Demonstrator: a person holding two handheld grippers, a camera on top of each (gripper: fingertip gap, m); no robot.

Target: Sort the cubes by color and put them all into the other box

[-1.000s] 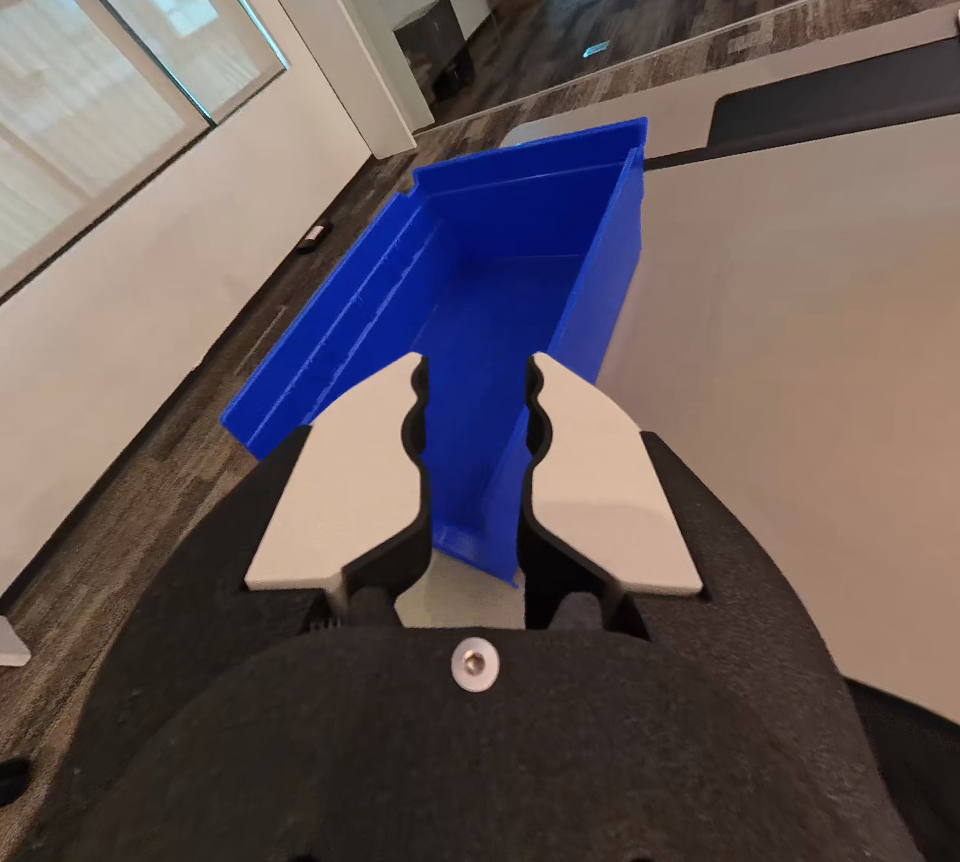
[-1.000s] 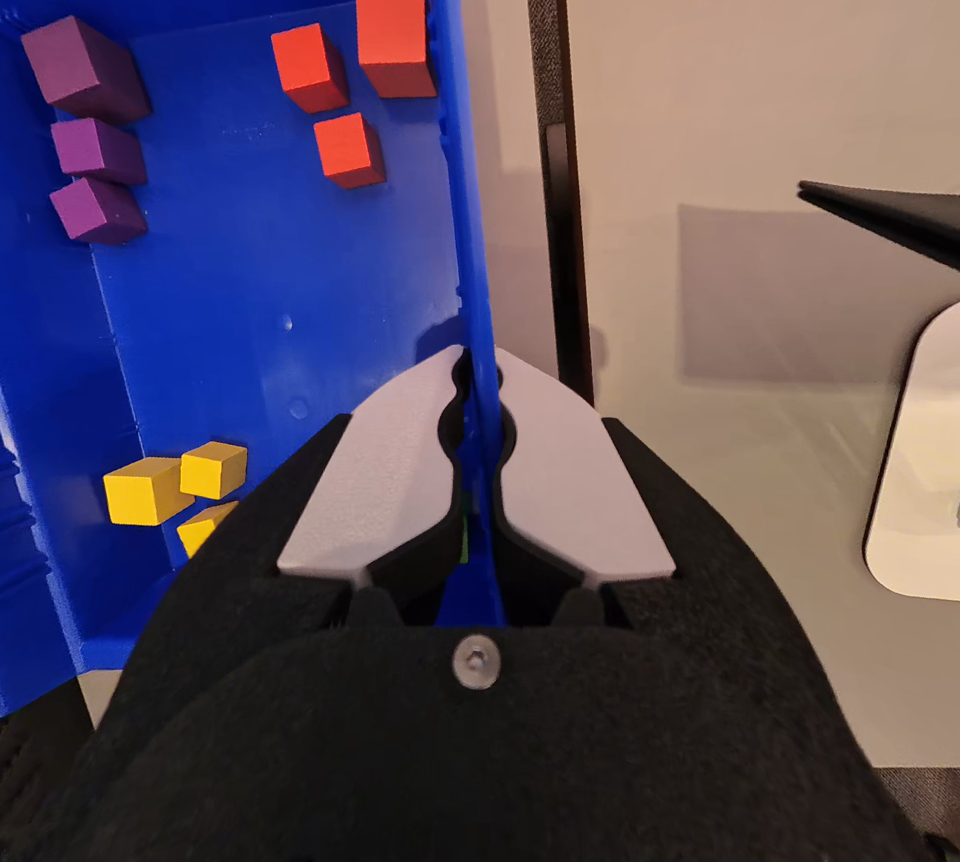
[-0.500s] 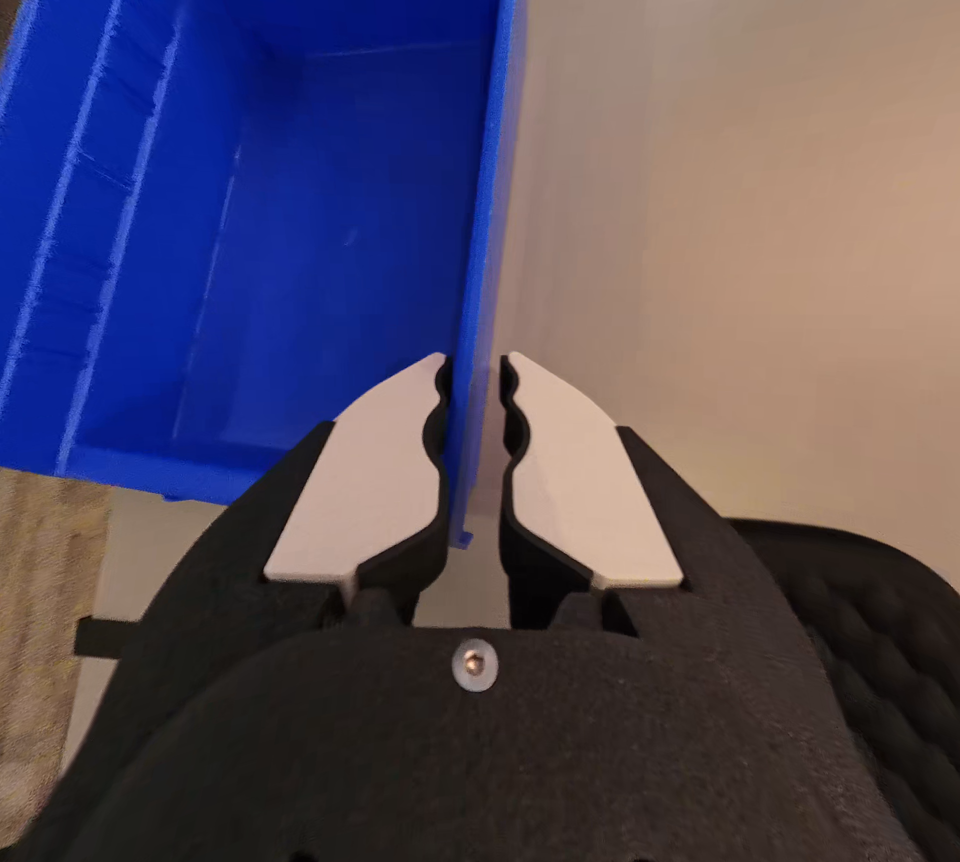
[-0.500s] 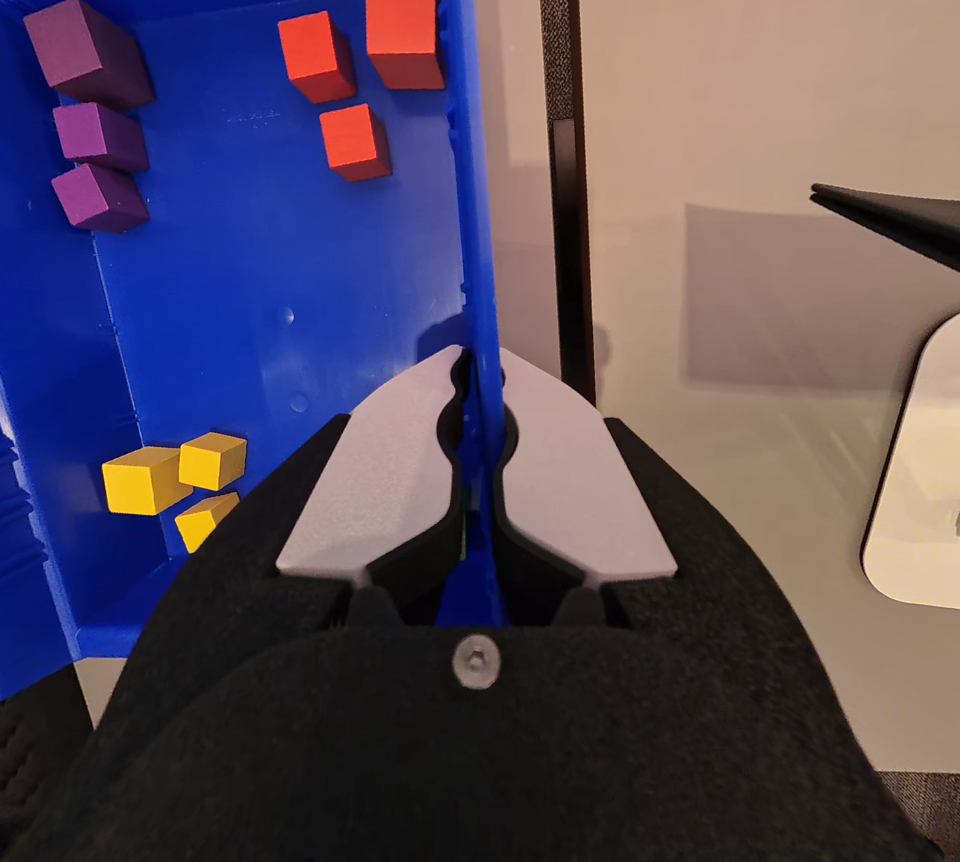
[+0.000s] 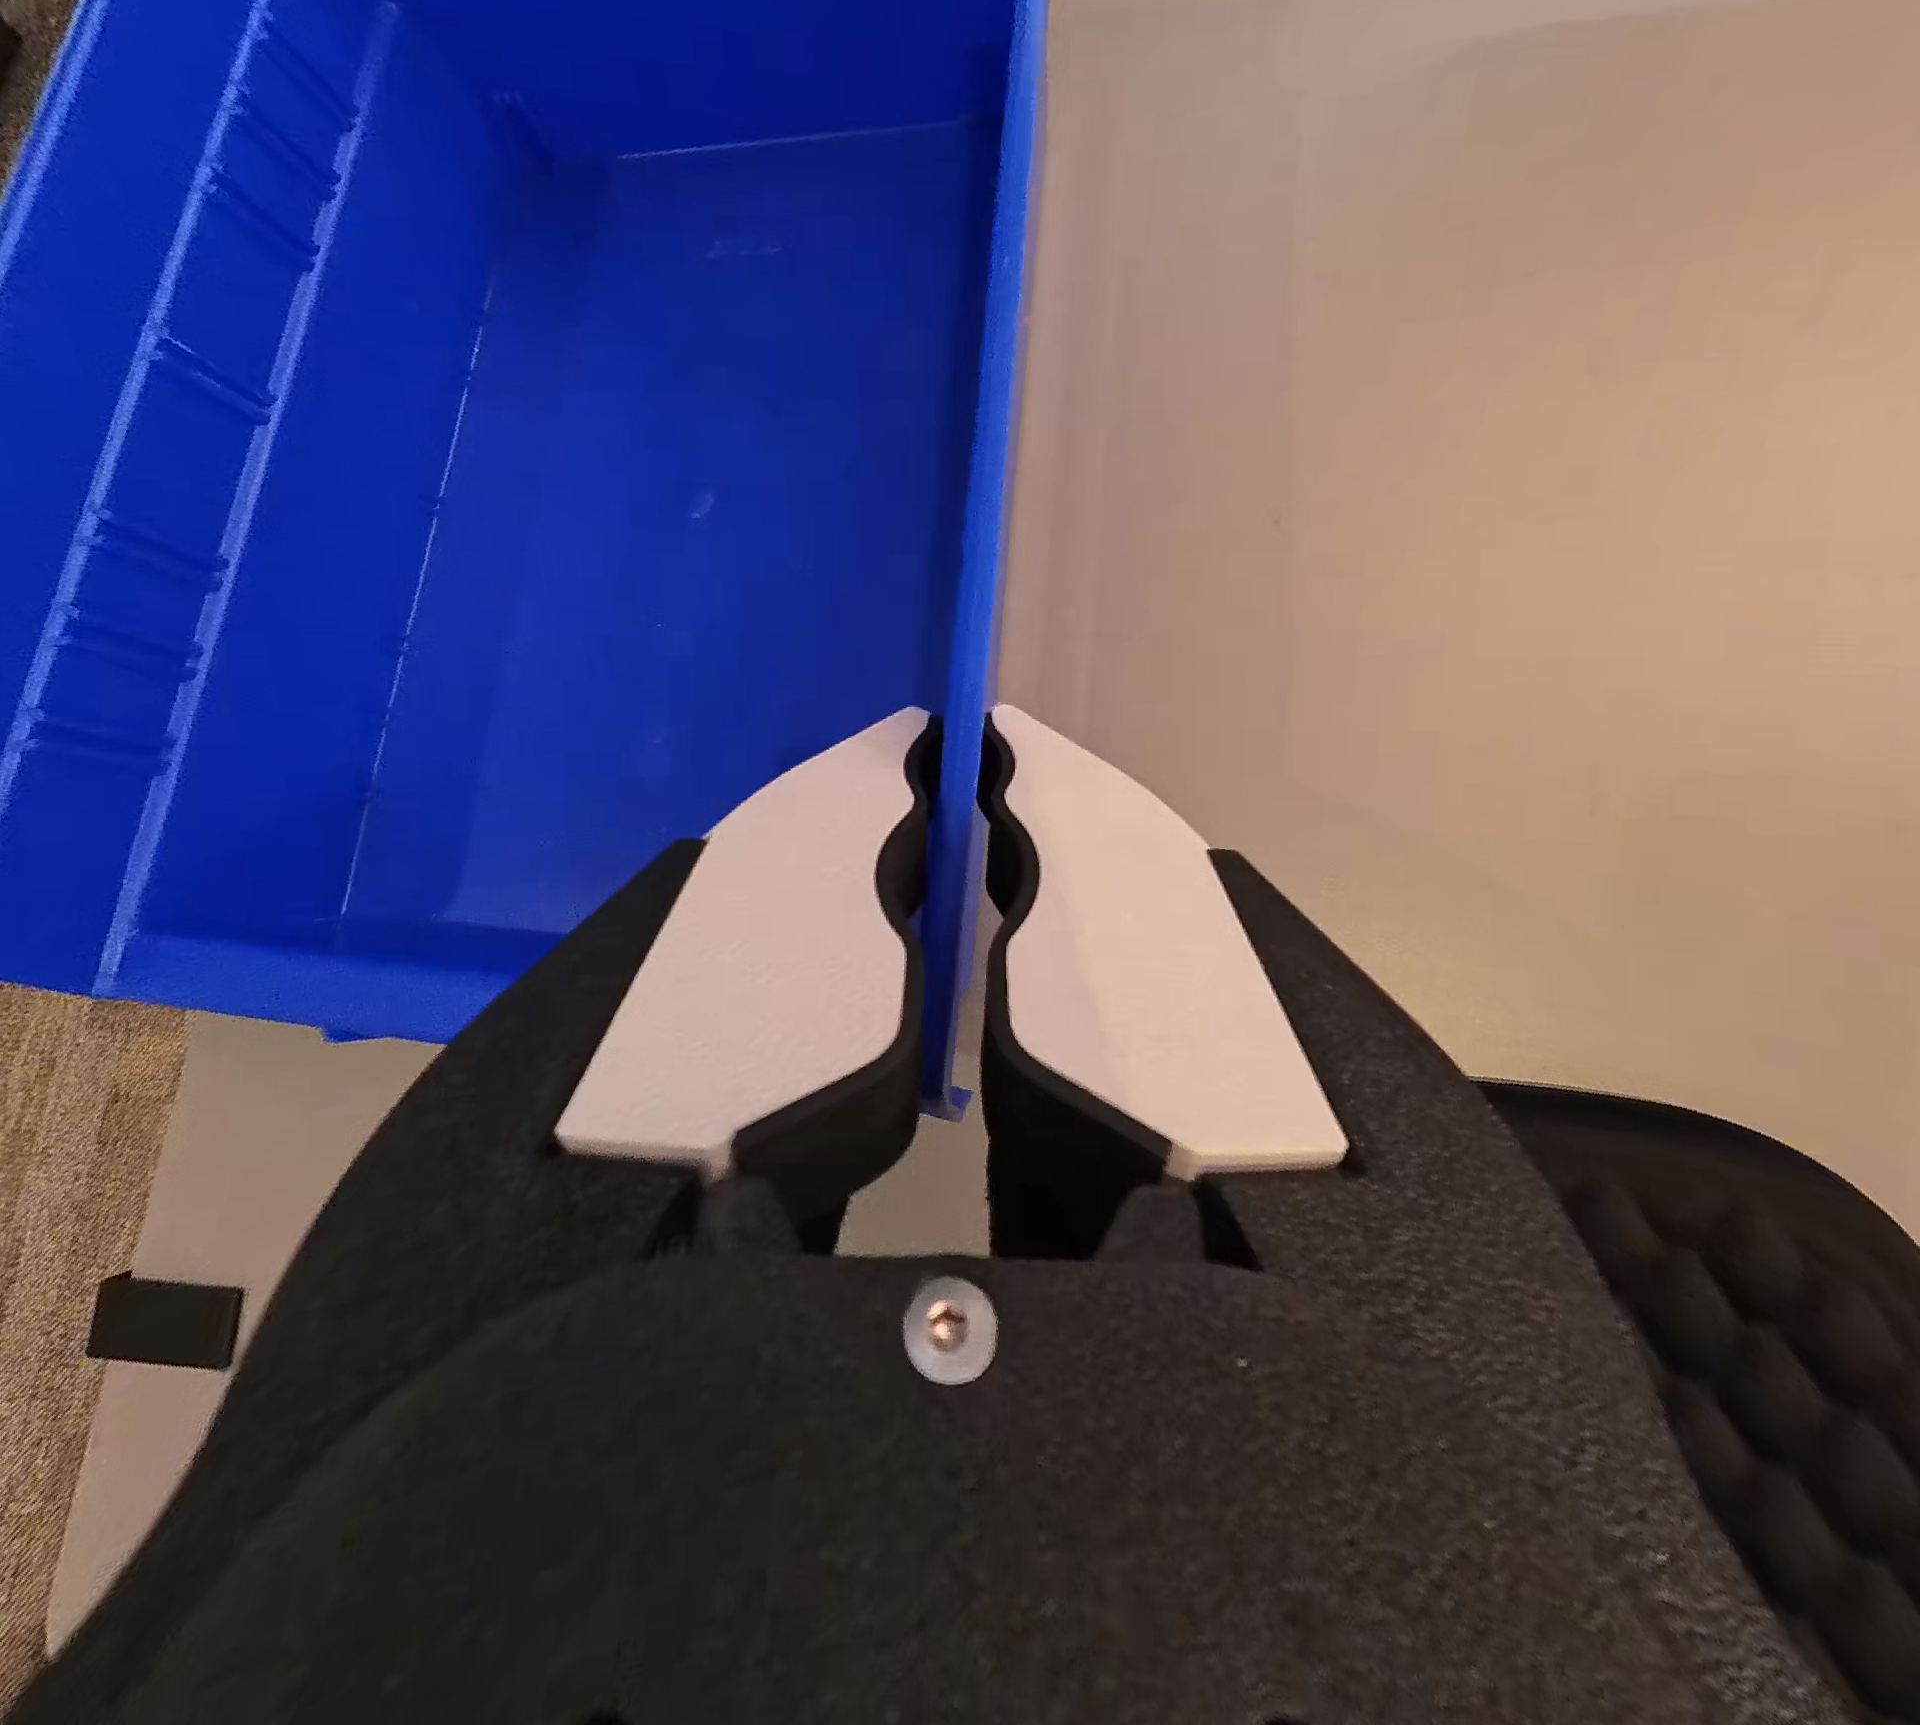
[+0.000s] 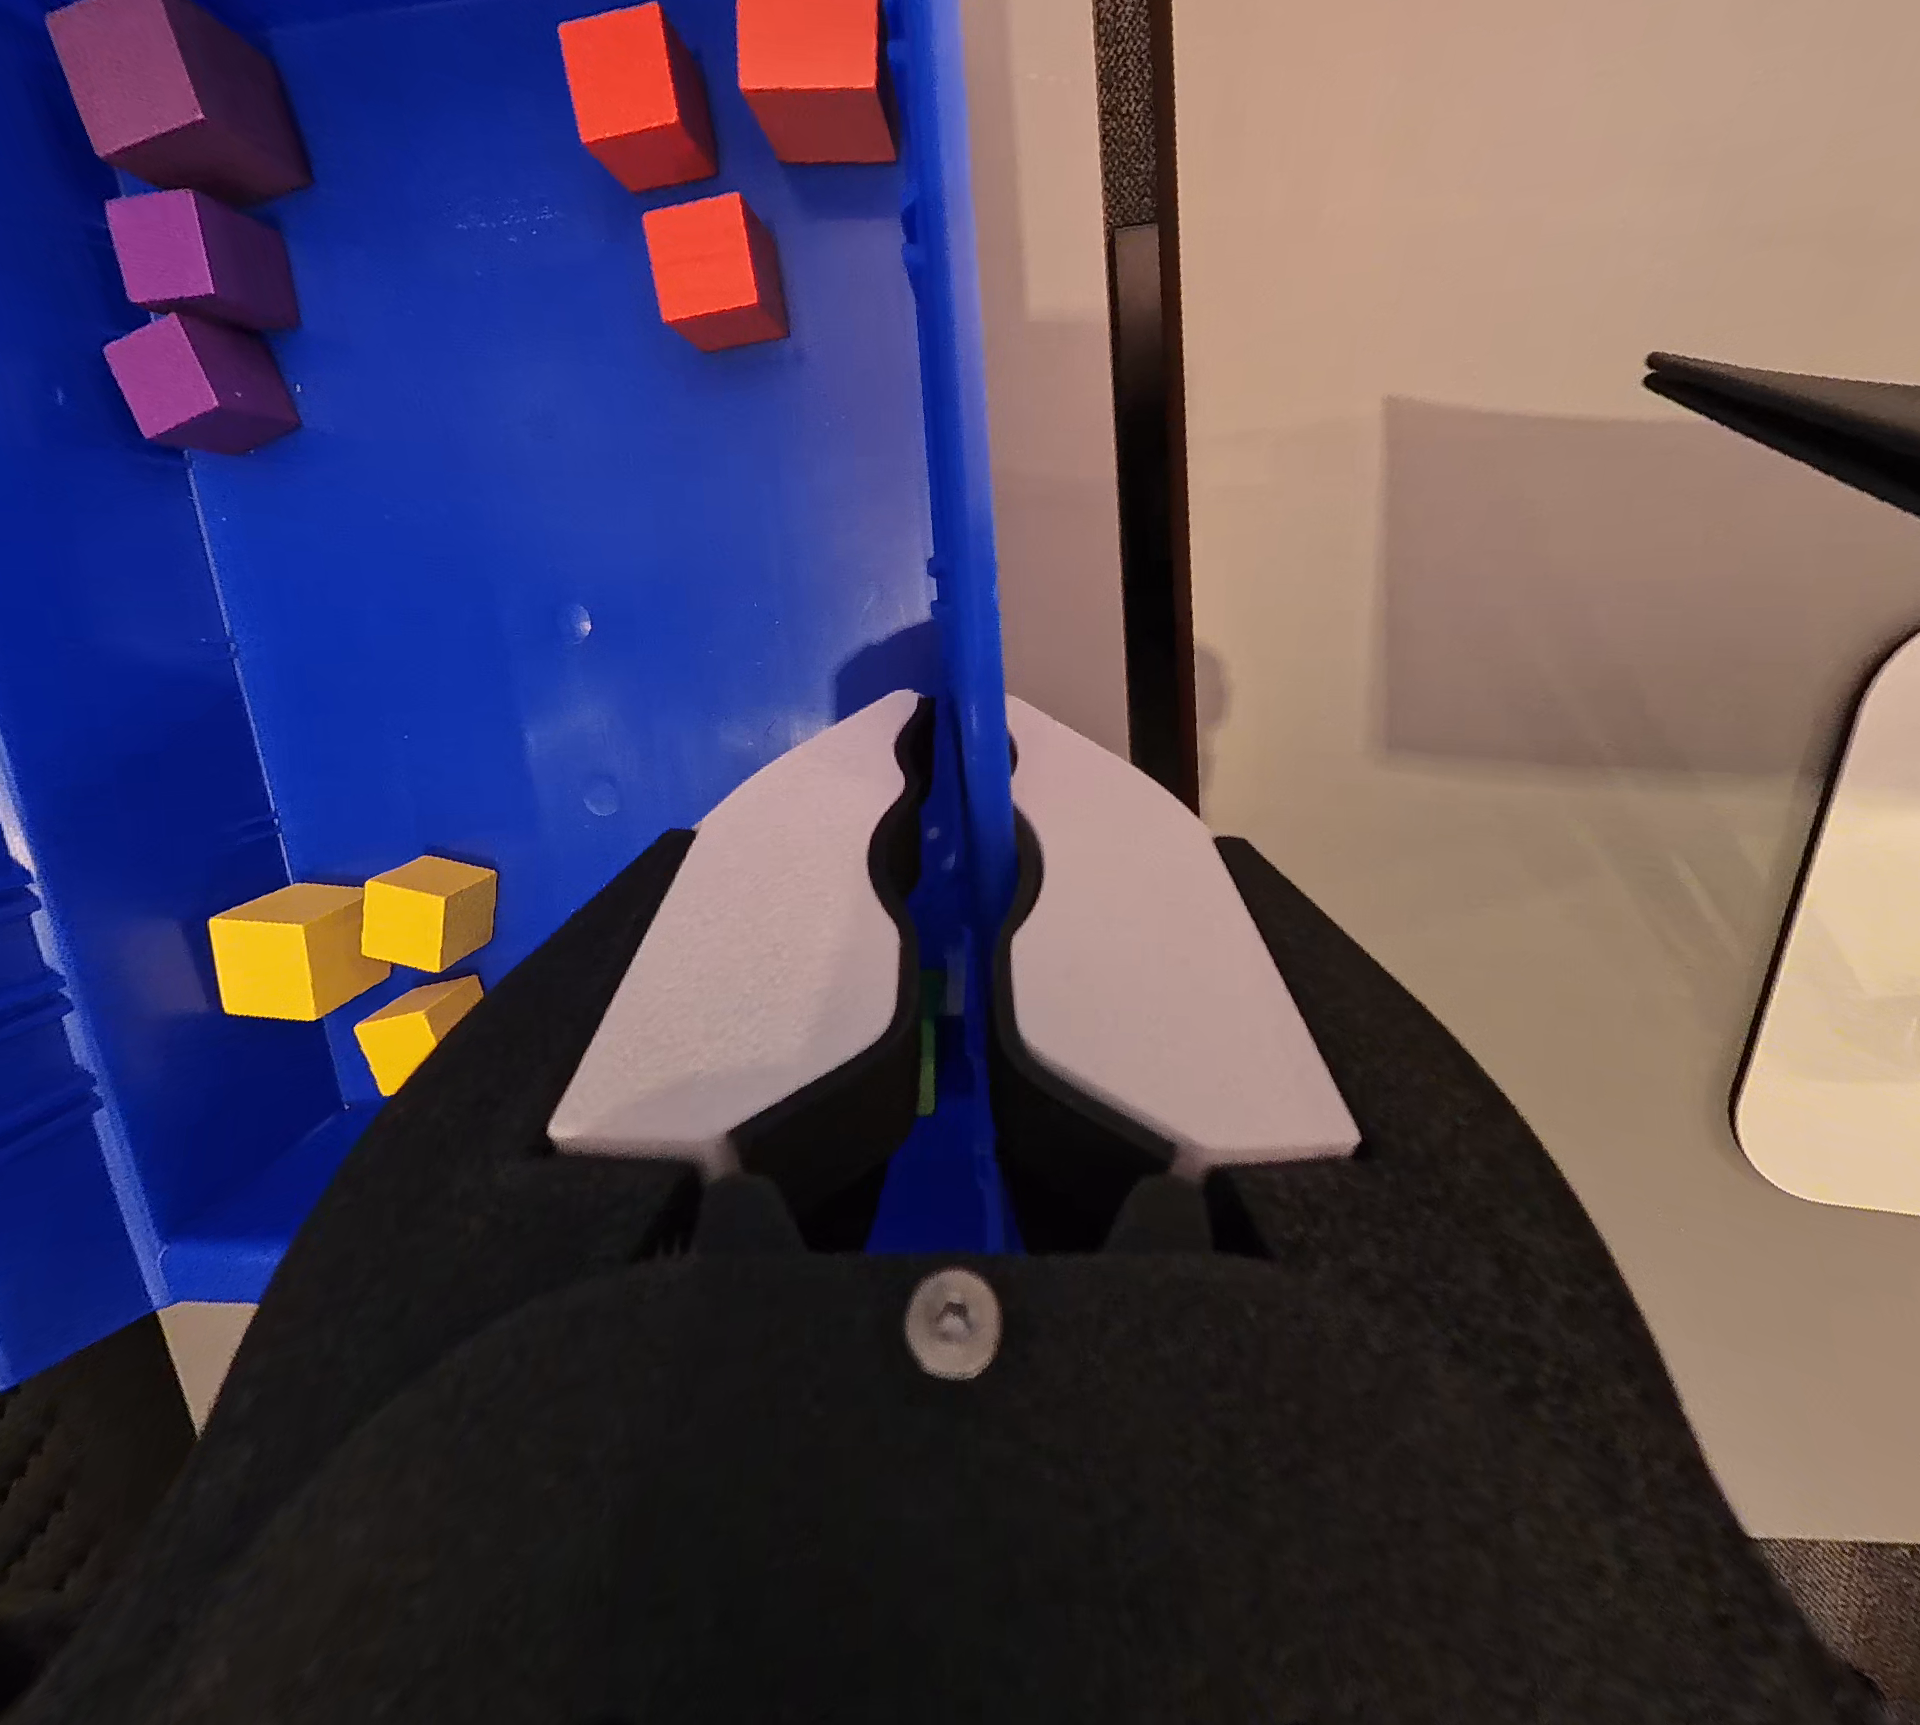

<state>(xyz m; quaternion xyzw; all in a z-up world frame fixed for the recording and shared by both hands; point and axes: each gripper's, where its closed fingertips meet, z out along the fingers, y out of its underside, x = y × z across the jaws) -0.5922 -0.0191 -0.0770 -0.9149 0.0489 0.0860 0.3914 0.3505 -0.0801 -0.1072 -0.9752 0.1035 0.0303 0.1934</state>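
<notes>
A pale desk (image 6: 1558, 117) carries a white rounded device (image 6: 1849, 1000) at its right edge, a dark strip (image 6: 1138, 480) crosses it, and grey carpet (image 5: 73, 1156) lies beyond its left edge.

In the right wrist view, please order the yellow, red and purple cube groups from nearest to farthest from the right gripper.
From the right gripper:
1. Yellow cubes, lower left, nearest.
2. Red cubes, upper middle.
3. Purple cubes, upper left, farthest.
</notes>
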